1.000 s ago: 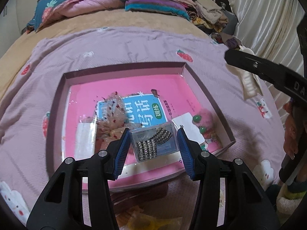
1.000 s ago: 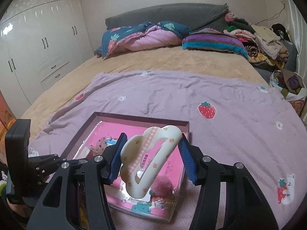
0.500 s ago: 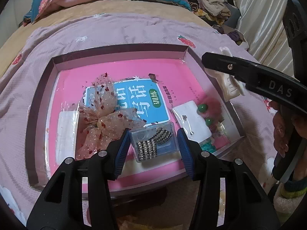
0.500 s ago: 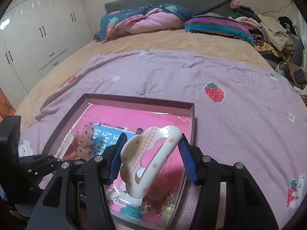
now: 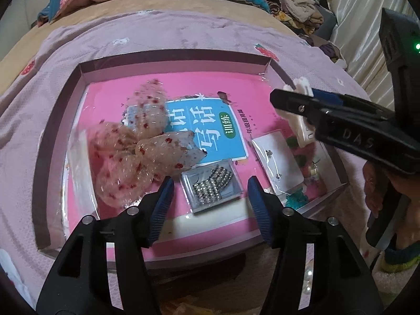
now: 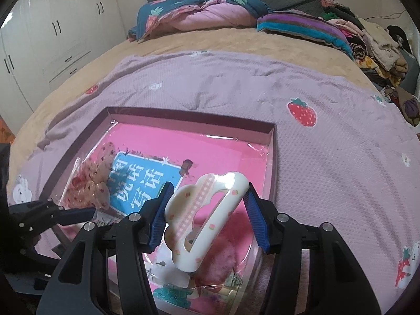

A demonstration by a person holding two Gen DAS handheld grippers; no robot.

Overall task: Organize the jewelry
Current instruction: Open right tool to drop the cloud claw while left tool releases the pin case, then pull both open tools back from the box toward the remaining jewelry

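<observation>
Readable text: "DAS" embossed on the black arm of the right gripper, rest cut off. Blue panel on the pink book cover has large white Chinese characters, seen sideways, plus a green oval badge reading 训练.

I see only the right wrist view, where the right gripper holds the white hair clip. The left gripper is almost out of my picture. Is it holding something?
Observer: No. The left gripper is open. Its jaws have just been opening, and a clear box of rhinestone pieces lies between them on the tray, free of both pads.
Operator: Where is this box compared with the bow?
Observer: It lies just right of the tulle bow, close to the tray's near edge.
</observation>
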